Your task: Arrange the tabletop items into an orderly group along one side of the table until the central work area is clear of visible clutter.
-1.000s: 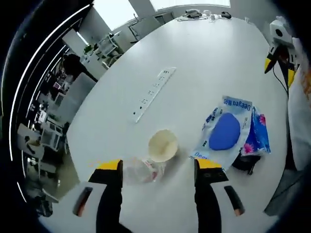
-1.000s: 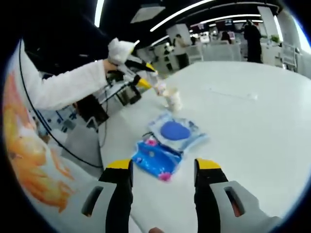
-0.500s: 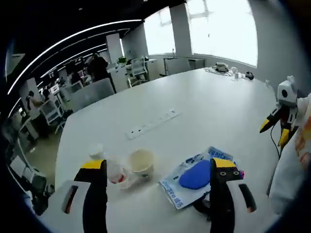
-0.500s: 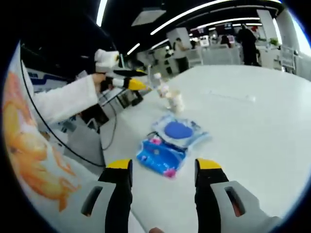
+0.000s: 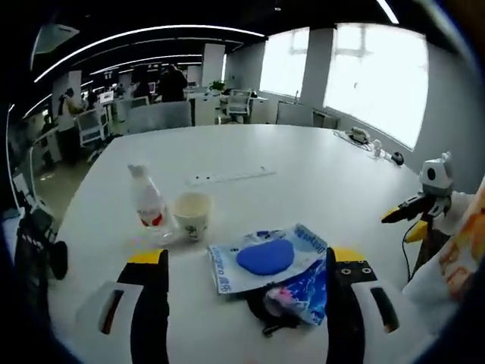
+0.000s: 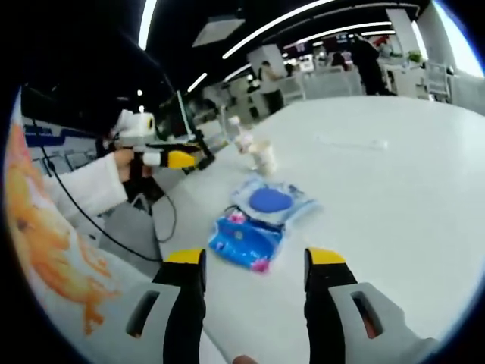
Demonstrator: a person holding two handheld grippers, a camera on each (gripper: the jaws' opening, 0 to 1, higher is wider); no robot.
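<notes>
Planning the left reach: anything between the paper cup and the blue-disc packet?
Bare tabletop between paper cup and blue-disc packet, left gripper view.

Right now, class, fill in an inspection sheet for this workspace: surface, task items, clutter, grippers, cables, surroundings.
Surface: white table, mostly bare.
Job's things: plastic bottle upright beside paper cup; white packet with blue oval overlapping blue floral packet; a dark object under them, unclear.
Clutter: power strip mid-table; small items at far edge.
Grippers: left gripper open, empty; right gripper open, empty.
Cables: black cable hanging off the table's edge.
Surroundings: open office, chairs, windows.
</notes>
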